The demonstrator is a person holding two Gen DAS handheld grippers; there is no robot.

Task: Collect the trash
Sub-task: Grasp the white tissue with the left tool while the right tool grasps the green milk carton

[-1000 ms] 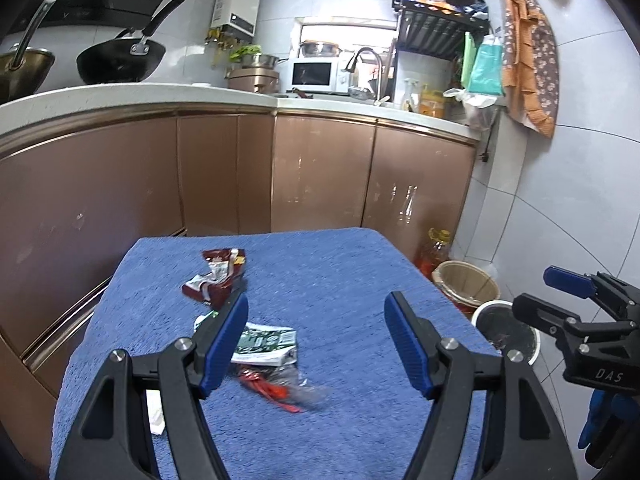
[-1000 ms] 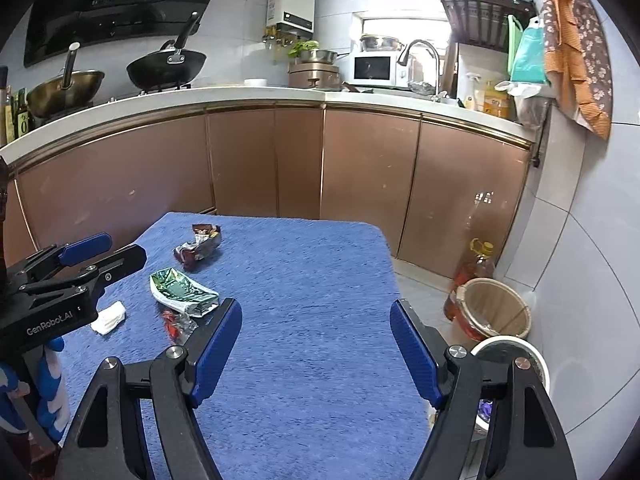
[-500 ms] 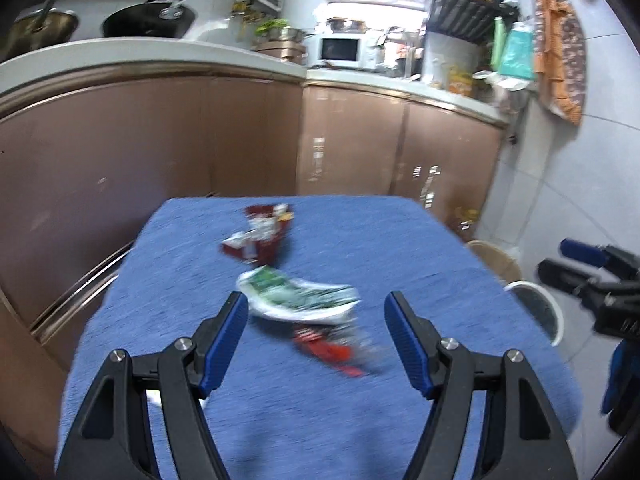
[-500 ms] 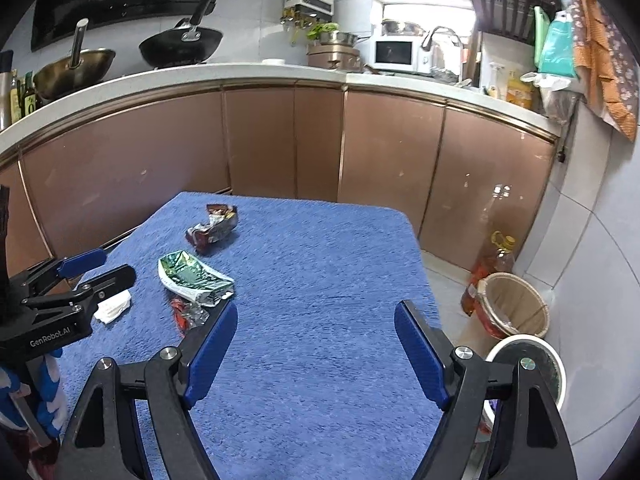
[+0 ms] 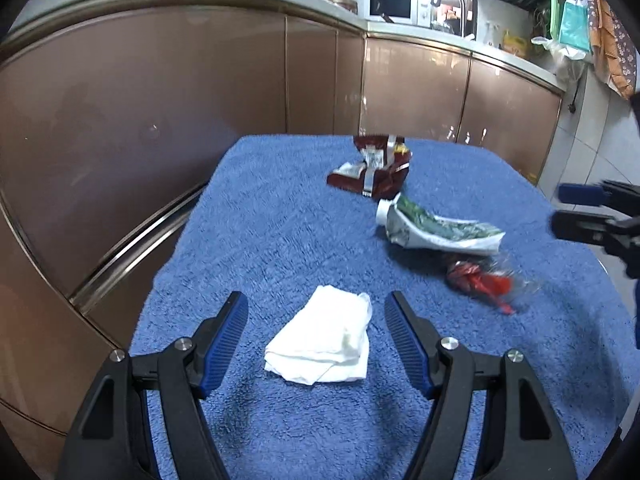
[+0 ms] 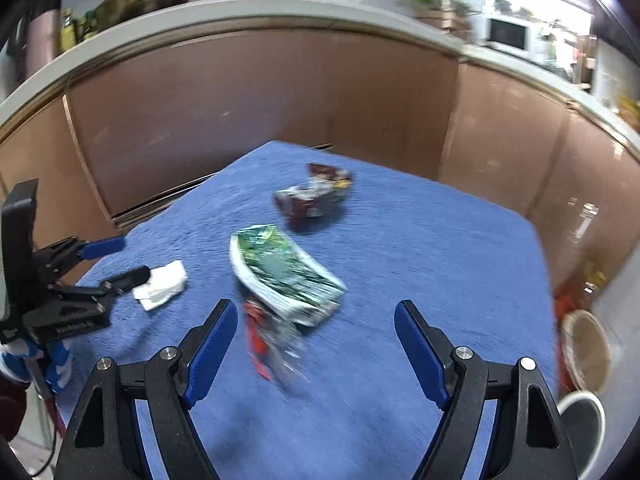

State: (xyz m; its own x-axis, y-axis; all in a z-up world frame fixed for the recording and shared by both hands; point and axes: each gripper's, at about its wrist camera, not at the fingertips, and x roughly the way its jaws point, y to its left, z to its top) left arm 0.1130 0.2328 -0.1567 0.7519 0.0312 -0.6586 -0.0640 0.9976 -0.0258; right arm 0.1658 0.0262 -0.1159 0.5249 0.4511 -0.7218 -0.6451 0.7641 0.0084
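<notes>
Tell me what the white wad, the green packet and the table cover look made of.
White wad: soft matte tissue or paper napkin, with limp folds and crumpled edges.
Green packet: thin printed plastic or foil film, probably; glossy, creased, with a silvery-white inside at its torn mouth.
Table cover: blue terry-like cloth, with a fuzzy looped nap.

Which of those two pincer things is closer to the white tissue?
Left. The left tool is open right around the white tissue, not touching it. The right tool is farther off, over the red wrapper beside the green packet.
</notes>
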